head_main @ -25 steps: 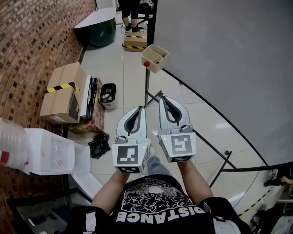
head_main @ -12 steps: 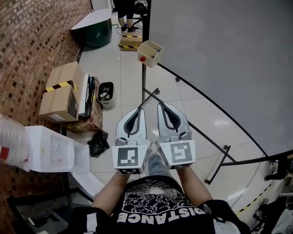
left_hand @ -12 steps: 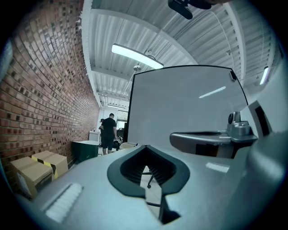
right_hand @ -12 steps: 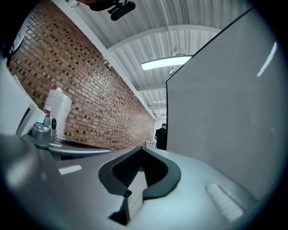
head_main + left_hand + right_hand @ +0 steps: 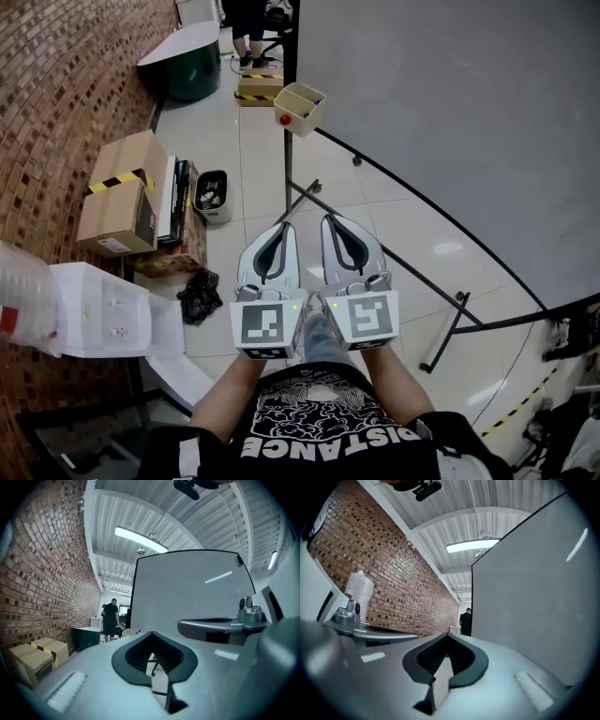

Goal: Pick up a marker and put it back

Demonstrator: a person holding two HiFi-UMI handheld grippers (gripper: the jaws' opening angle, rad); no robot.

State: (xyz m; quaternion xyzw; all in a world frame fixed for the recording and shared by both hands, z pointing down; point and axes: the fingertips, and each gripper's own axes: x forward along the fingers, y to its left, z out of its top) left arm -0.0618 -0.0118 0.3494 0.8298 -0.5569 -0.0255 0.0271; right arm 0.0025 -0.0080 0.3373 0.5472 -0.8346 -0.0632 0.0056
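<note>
Left gripper (image 5: 284,228) and right gripper (image 5: 329,221): smooth grey curved jaws closed tip to tip, empty. Beige rectangular tray (image 5: 307,116) sits well ahead, at the flat whiteboard (image 5: 450,112) corner; marker indiscernible inside.

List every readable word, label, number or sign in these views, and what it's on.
"DISTANCE": white print on the person's black T-shirt, upside down in the head view.
White label on the brown cardboard box: too small to read.
Black-and-white marker cubes: square patterns only, no letters.
</note>
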